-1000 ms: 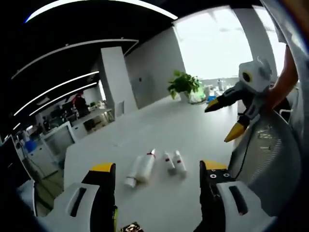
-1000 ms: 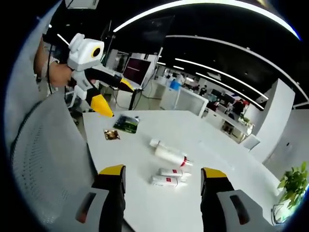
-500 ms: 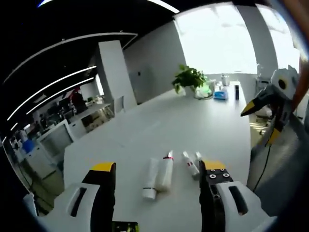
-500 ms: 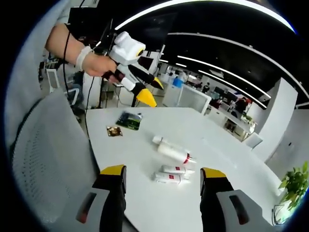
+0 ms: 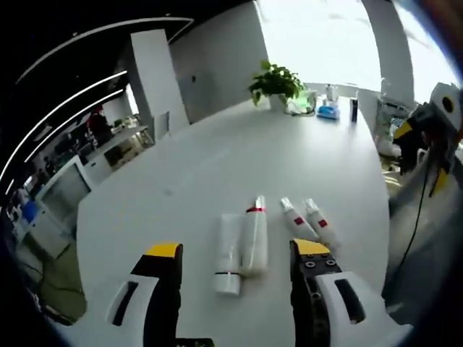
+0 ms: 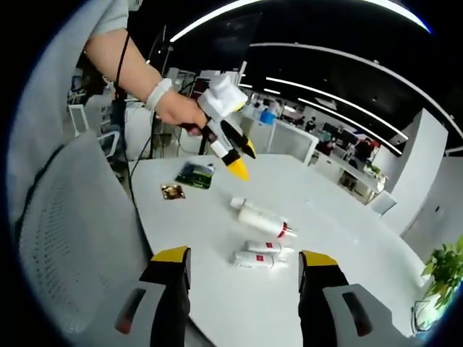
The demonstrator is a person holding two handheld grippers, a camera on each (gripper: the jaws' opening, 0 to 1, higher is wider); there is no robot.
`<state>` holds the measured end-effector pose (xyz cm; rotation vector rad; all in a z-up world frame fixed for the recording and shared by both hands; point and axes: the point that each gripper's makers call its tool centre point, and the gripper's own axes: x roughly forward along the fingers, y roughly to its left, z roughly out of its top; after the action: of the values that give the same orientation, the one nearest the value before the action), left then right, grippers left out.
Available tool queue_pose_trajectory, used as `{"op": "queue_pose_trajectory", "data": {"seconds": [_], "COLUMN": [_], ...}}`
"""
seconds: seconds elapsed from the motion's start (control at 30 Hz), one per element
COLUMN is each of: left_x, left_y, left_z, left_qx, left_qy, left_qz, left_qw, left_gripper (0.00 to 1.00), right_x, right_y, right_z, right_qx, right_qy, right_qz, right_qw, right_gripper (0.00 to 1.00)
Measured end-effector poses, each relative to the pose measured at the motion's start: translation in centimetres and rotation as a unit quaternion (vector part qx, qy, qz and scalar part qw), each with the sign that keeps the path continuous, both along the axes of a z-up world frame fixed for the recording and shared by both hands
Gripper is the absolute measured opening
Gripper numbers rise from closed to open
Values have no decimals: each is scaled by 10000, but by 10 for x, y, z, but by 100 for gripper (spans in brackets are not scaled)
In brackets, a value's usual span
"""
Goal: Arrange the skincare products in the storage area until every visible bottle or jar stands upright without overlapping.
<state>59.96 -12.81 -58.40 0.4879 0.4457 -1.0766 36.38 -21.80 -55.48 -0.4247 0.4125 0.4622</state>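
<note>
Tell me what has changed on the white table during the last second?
The left gripper has come down toward the large white bottle with a red band. Nothing has been gripped; both grippers remain open. The bottle and the two small white tubes with red labels still lie flat on the white table.

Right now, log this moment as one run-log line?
left hand-held gripper: open, above table | right hand-held gripper: open, empty | two bottles, two tubes: lying flat | upright: none

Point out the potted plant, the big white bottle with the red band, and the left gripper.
potted plant [image 5: 275, 78], left gripper view, leaves
white bottle [image 5: 254, 238], left gripper view, body
left gripper [image 6: 233, 157], right gripper view, between yellow tips
</note>
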Motion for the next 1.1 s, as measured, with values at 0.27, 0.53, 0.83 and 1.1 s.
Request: {"op": "queue_pose_trajectory", "data": {"seconds": [0.27, 0.53, 0.83, 1.1], "left_x": [32, 50, 55, 55], "left_y": [-12, -31, -51, -59], "left_z": [-38, -63, -99, -114], "left_qx": [238, 603, 882, 1106], "left_qy": [608, 731, 1369, 1591], "left_qz": [228, 55, -72, -308], "left_qw": [9976, 9955, 9866, 9806], "left_gripper": [59, 50, 52, 52], "right_x": [0, 0, 0, 1], "right_y": [0, -3, -8, -11], "right_z": [-4, -10, -13, -14], "right_qx": [-10, -51, -49, -65], "right_qy": [91, 231, 319, 331], "right_qz": [-13, -66, -188, -256], "right_qw": [10000, 9997, 9993, 9991], "right_gripper": [59, 59, 55, 54]}}
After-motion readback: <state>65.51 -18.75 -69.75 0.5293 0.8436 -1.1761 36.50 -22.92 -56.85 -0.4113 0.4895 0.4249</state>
